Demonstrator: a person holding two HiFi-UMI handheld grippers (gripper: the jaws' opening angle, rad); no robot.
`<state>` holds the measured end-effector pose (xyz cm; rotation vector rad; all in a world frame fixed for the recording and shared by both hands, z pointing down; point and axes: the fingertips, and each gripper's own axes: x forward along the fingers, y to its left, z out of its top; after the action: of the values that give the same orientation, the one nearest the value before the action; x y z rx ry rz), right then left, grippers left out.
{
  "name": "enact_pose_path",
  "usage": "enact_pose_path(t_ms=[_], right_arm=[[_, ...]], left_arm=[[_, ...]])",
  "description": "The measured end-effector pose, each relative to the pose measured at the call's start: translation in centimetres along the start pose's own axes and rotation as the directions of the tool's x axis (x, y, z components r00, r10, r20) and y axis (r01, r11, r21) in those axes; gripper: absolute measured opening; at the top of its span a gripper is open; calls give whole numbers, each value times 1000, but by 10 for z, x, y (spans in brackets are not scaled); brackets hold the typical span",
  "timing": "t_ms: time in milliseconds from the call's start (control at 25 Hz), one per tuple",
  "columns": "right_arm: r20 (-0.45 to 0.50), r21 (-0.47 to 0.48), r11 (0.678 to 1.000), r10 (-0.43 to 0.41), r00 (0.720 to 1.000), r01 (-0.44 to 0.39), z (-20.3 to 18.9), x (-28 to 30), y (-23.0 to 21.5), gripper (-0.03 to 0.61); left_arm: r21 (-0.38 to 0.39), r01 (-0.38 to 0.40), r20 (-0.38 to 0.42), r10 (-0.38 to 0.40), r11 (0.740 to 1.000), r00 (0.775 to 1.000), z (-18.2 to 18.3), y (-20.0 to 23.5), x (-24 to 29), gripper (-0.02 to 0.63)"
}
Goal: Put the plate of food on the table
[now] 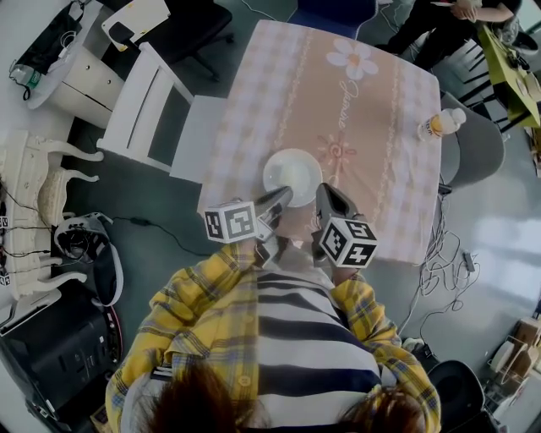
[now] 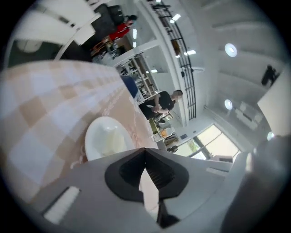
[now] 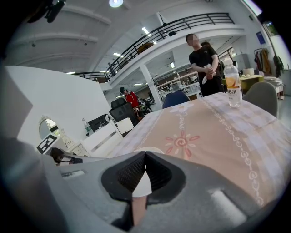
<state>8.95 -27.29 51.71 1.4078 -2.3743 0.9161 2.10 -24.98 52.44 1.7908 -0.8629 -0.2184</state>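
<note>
A white plate (image 1: 292, 173) rests on the table (image 1: 355, 93), which wears a pink checked cloth, near its front edge. I cannot make out any food on it. My left gripper (image 1: 283, 196) is at the plate's near rim, jaws shut with nothing between them; in the left gripper view the plate (image 2: 107, 139) lies just beyond the left gripper (image 2: 145, 150). My right gripper (image 1: 321, 191) hangs beside the plate's right near edge, also shut and empty. In the right gripper view the plate (image 3: 142, 184) shows just past the right gripper (image 3: 145, 154).
A drink bottle (image 1: 441, 123) stands at the table's right edge. A white chair (image 1: 152, 101) stands left of the table and a grey chair (image 1: 478, 148) to its right. A person (image 1: 448, 21) sits beyond the far corner. Cables (image 1: 439, 262) trail on the floor.
</note>
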Motion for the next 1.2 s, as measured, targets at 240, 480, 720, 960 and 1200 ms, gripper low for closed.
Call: enact_pose_path(t_ms=[240, 480, 720, 960, 1200], right_arm=[[6, 7, 1000, -15, 1000, 15, -9, -6, 8, 0], [16, 7, 999, -40, 999, 40, -18, -12, 16, 0], [42, 10, 998, -69, 997, 69, -21, -19, 21, -2], [52, 16, 997, -81, 995, 80, -28, -30, 27, -2], [68, 27, 997, -75, 995, 73, -35, -45, 30, -2]], left_arm=[[496, -103, 84, 70, 862, 994, 15, -16, -6, -5], [660, -167, 110, 126, 732, 986, 12, -16, -9, -5], [689, -165, 94, 138, 706, 986, 6, -20, -11, -5], [680, -167, 83, 151, 714, 985, -4, -18, -21, -5], [658, -156, 87, 131, 736, 988, -19, -29, -27, -5]])
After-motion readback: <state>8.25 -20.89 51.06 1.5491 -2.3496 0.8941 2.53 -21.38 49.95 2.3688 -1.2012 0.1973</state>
